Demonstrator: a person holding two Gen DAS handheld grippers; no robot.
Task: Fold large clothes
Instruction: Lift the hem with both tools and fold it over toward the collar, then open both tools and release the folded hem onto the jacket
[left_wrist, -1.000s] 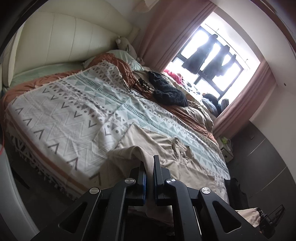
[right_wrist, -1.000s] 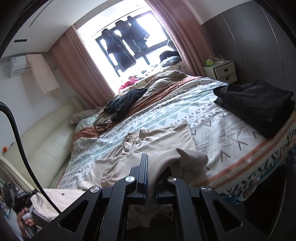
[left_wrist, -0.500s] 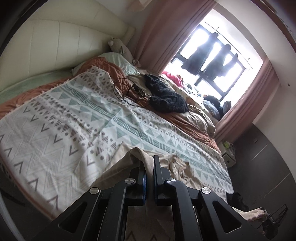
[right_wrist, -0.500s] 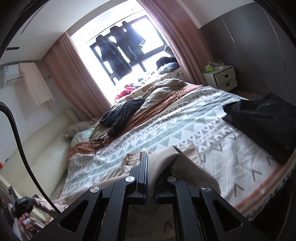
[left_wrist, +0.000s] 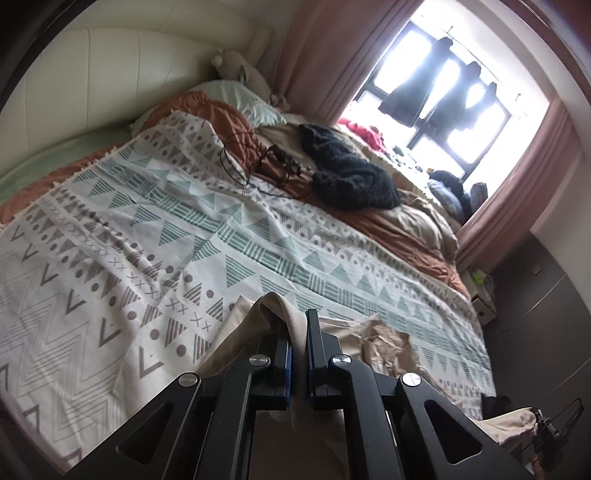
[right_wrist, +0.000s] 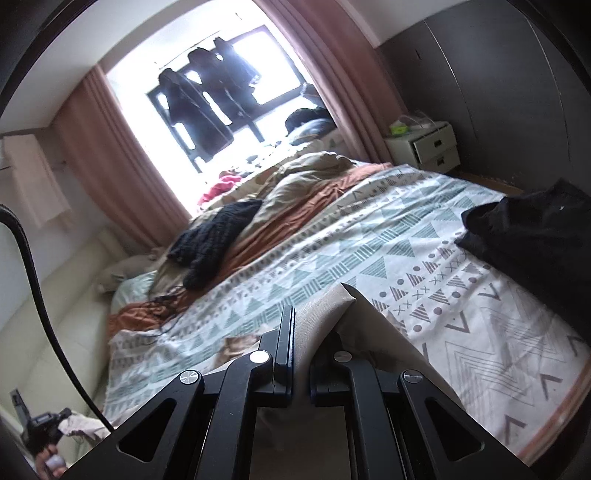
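Note:
A large beige garment (left_wrist: 384, 341) lies on the patterned bedspread (left_wrist: 155, 236). My left gripper (left_wrist: 300, 332) is shut on one edge of it, and the cloth bunches over the fingers. My right gripper (right_wrist: 303, 332) is shut on another edge of the beige garment (right_wrist: 332, 299), which stands up in a fold above the bedspread (right_wrist: 424, 266). Both held edges are lifted over the middle of the bed. Most of the garment is hidden under the grippers.
A dark knit garment (left_wrist: 351, 173) and tangled cables (left_wrist: 258, 162) lie toward the far side. A folded black garment (right_wrist: 532, 236) sits at the bed's right edge. A white nightstand (right_wrist: 424, 144) stands by the dark wardrobe. Pillows (left_wrist: 236, 96) are at the headboard.
Both grippers have moved forward over the bed, carrying the garment's held edges with them toward the far side. More of the garment is now folded under the grippers.

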